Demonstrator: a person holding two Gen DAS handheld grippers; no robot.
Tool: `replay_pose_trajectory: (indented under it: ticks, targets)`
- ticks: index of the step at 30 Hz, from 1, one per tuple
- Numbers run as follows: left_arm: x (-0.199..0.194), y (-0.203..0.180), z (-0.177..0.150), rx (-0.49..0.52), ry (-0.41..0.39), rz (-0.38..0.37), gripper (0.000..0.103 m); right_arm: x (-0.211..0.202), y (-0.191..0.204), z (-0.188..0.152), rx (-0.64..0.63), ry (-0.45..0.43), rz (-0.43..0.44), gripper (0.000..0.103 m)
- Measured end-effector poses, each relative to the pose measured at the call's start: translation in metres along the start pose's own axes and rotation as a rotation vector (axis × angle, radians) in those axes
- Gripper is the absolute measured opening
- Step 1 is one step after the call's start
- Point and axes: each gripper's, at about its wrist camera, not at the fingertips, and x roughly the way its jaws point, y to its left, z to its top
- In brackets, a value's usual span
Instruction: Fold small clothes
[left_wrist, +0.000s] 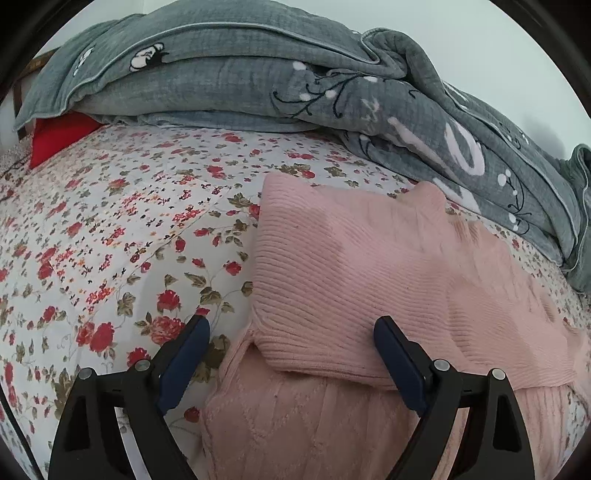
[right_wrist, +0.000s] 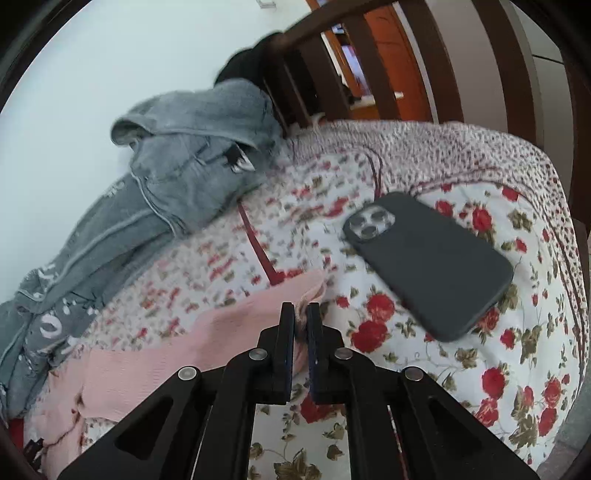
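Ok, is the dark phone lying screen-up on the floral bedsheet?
No, the dark grey phone lies face-down on the floral bedsheet, with its rear camera lenses showing.

The grey quilt (left_wrist: 424, 122) at the far right of the bed carries large pale letters, seemingly an "L" and "O"; the whole word cannot be read.
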Motion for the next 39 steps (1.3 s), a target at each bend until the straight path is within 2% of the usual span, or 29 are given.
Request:
replay_pose_trajectory:
  ticks: [3, 7, 10, 13, 15, 18, 22, 24, 28, 30, 32, 33, 36, 38, 39]
  targets:
    - [0.0, 0.001, 0.001, -0.012, 0.004, -0.011, 0.09, 0.004, 0.001, -0.003, -0.014, 0.007, -0.032, 0.011]
    - [0.0, 0.0, 0.002, -0.007, 0.001, -0.005, 0.09, 0.012, 0.013, -0.007, -0.083, 0.009, -0.1, 0.019]
    - [-0.004, 0.003, 0.001, -0.018, -0.01, -0.009, 0.09, 0.01, 0.014, -0.007, -0.081, -0.011, -0.094, 0.006]
    - [-0.012, 0.011, 0.001, -0.044, -0.022, -0.061, 0.09, 0.004, 0.012, -0.004, -0.04, -0.038, -0.064, 0.006]
    - [-0.019, 0.018, 0.001, -0.075, -0.039, -0.099, 0.09, -0.004, 0.013, -0.003, -0.021, -0.072, -0.046, 0.006]
    - [-0.031, 0.025, 0.003, -0.068, -0.056, -0.124, 0.09, -0.024, 0.028, -0.005, -0.048, -0.172, -0.036, 0.006]
    - [-0.052, 0.037, 0.006, -0.013, -0.12, -0.076, 0.09, -0.051, 0.058, -0.012, -0.07, -0.287, 0.003, 0.006]
    - [-0.061, 0.049, 0.008, -0.017, -0.159, -0.055, 0.09, -0.062, 0.084, -0.012, -0.081, -0.294, 0.043, 0.006]
    - [-0.068, 0.075, 0.014, -0.046, -0.168, -0.04, 0.09, -0.088, 0.158, -0.007, -0.208, -0.306, 0.103, 0.006]
    - [-0.072, 0.085, 0.016, -0.035, -0.168, 0.028, 0.09, -0.103, 0.207, -0.005, -0.25, -0.293, 0.198, 0.006]
    - [-0.078, 0.091, 0.016, 0.016, -0.189, 0.155, 0.09, -0.11, 0.249, -0.008, -0.27, -0.261, 0.267, 0.006]
    - [-0.079, 0.094, 0.017, 0.038, -0.192, 0.193, 0.09, -0.113, 0.276, -0.013, -0.29, -0.241, 0.299, 0.006]
    - [-0.082, 0.11, 0.02, 0.077, -0.192, 0.281, 0.09, -0.12, 0.344, -0.035, -0.344, -0.194, 0.385, 0.006]
    - [-0.082, 0.124, 0.022, 0.062, -0.189, 0.303, 0.09, -0.122, 0.393, -0.06, -0.382, -0.146, 0.453, 0.006]
    - [-0.082, 0.137, 0.023, 0.022, -0.181, 0.315, 0.09, -0.121, 0.421, -0.078, -0.407, -0.11, 0.493, 0.006]
